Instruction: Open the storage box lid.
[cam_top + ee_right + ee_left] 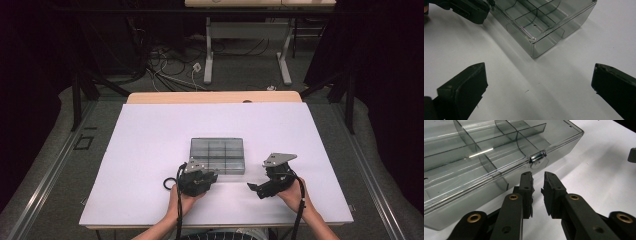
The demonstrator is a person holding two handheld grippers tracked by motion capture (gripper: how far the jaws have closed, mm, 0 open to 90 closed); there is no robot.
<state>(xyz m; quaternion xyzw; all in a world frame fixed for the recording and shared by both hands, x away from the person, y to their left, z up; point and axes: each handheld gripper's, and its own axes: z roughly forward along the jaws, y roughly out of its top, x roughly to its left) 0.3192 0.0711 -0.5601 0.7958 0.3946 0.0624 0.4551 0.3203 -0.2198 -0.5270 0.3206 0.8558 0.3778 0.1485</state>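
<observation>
From the high view, the clear compartment box (217,155) lay near the middle of the white surface (150,150), its long axis running left to right, lid shut. The left gripper (207,176) sat at its near left corner; the right gripper (255,188) rested apart to the right.

The left gripper view showed the fingers (526,187) nearly pressed together, a thin gap between, just short of the box's metal latch (537,159), which the high view could not resolve.

The right gripper view showed its fingers (466,85) spread wide over bare surface, the box's corner beyond. No writing was legible
</observation>
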